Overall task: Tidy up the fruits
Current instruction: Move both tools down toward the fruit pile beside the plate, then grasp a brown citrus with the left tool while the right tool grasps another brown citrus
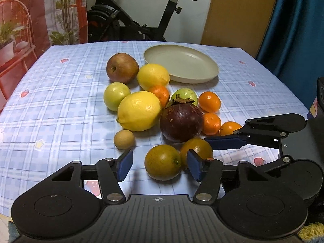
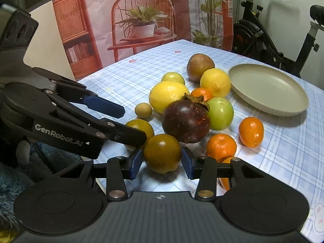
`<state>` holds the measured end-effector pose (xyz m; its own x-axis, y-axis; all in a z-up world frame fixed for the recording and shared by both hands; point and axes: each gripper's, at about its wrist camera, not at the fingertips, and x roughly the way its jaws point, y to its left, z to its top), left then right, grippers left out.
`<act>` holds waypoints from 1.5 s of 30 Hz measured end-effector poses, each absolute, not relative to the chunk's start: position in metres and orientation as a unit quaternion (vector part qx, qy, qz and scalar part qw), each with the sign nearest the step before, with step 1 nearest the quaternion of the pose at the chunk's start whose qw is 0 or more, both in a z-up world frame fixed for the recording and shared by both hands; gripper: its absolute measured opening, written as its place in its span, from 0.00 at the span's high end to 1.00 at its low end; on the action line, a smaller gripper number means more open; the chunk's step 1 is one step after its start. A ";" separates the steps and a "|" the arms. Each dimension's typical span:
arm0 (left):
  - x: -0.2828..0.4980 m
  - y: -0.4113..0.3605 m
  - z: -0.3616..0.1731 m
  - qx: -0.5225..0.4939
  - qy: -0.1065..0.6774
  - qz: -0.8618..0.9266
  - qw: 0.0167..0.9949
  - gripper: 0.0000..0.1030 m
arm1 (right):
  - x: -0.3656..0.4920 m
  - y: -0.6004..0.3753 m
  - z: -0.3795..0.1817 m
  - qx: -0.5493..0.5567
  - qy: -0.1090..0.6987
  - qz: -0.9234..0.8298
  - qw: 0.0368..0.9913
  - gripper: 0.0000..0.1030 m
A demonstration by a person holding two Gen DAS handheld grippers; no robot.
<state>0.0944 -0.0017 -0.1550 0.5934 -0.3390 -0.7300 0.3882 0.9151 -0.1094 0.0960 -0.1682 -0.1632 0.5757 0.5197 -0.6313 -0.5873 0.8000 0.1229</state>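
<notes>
A pile of fruit lies on the blue checked tablecloth (image 1: 60, 105): a red apple (image 1: 122, 67), two lemons (image 1: 139, 111), green fruits, small oranges, a dark purple mangosteen (image 1: 181, 122) and two brownish-green oranges. My left gripper (image 1: 160, 165) is open with one brownish-green orange (image 1: 162, 162) between its blue pads, not touching. My right gripper (image 2: 161, 163) has its pads against both sides of the other brownish-green orange (image 2: 162, 153), which rests on the table. An empty beige plate (image 1: 194, 74) stands behind the pile; it also shows in the right wrist view (image 2: 283, 105).
The right gripper's fingers (image 1: 226, 142) reach into the left wrist view from the right. An exercise bike (image 1: 129, 22) and a printed backdrop stand behind the table. A small tan round fruit (image 1: 124, 139) lies left of the pile.
</notes>
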 end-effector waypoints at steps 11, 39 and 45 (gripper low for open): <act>0.099 0.003 -0.160 0.013 0.417 -0.208 0.885 0.50 | 0.095 -0.170 -0.162 -0.043 0.340 0.310 0.887 0.57; 0.099 0.004 -0.161 0.007 0.405 -0.222 0.887 0.56 | 0.090 -0.181 -0.158 -0.025 0.342 0.297 0.891 0.57; 0.091 0.015 -0.142 -0.014 0.354 -0.214 0.910 0.56 | 0.084 -0.194 -0.143 -0.006 0.306 0.289 0.907 0.57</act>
